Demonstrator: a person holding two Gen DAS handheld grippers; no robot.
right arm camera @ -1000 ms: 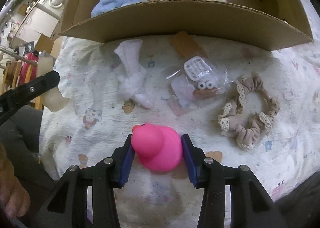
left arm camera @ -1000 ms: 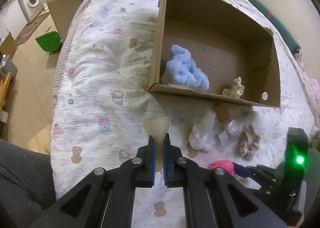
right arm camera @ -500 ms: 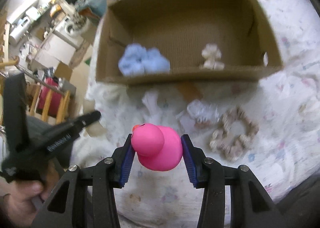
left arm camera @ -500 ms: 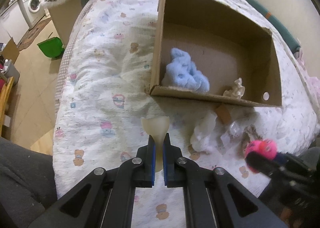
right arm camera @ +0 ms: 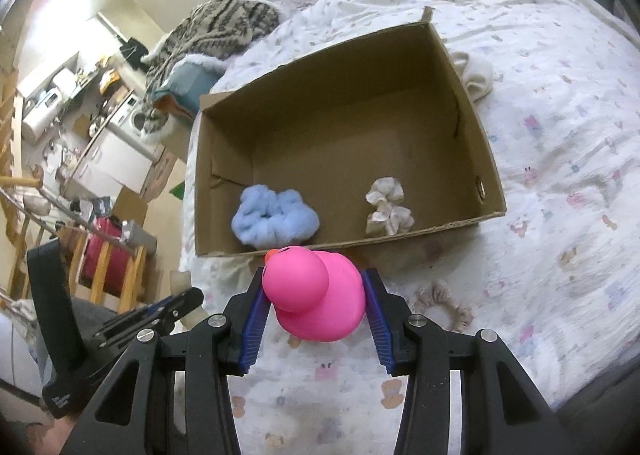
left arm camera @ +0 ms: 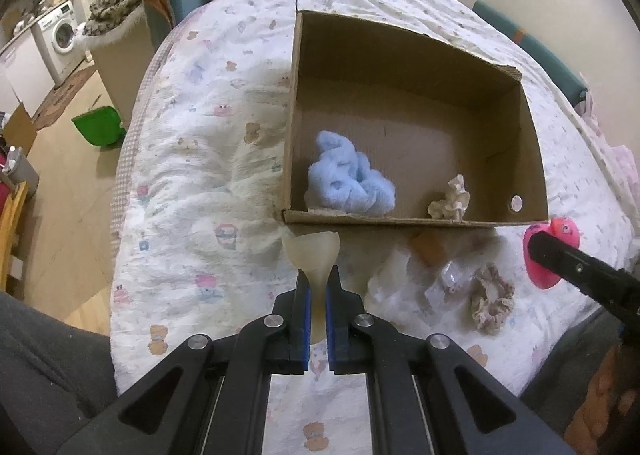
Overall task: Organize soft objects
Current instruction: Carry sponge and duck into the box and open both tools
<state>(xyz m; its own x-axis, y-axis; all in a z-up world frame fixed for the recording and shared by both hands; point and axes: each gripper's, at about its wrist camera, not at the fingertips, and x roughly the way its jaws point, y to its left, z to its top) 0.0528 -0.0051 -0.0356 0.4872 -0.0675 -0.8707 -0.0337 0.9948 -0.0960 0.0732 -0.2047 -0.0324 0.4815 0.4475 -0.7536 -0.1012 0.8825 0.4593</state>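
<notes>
in the right wrist view the right gripper (right arm camera: 316, 305) sits at the lower centre of the frame, its blue pads pressed on either side of a pink rubber duck (right arm camera: 316, 295), which it holds clear of the patterned bedspread (right arm camera: 560, 183). just above the duck in the frame lies the open cardboard box (right arm camera: 224, 183), and inside it, near the front wall, a fluffy blue cloth (right arm camera: 274, 217) lies toward the left and a small cream scrunchie (right arm camera: 388, 213) toward the right. a beige scrunchie (right arm camera: 444, 301) rests on the bedspread at the right of the duck, outside the box. in the left wrist view the left gripper (left arm camera: 317, 295) at the lower centre is clamped tight on the narrow stem of a pale translucent soft piece (left arm camera: 312, 251), whose wider top rises just below the box's front left corner. in this view the box fills the upper centre, and a white cloth (left arm camera: 390, 287) and a clear plastic packet (left arm camera: 448, 283) lie on the bedspread at the lower right, between the box's front wall and the camera. a green bin (left arm camera: 98, 129) stands on the wooden floor at the left edge.
</notes>
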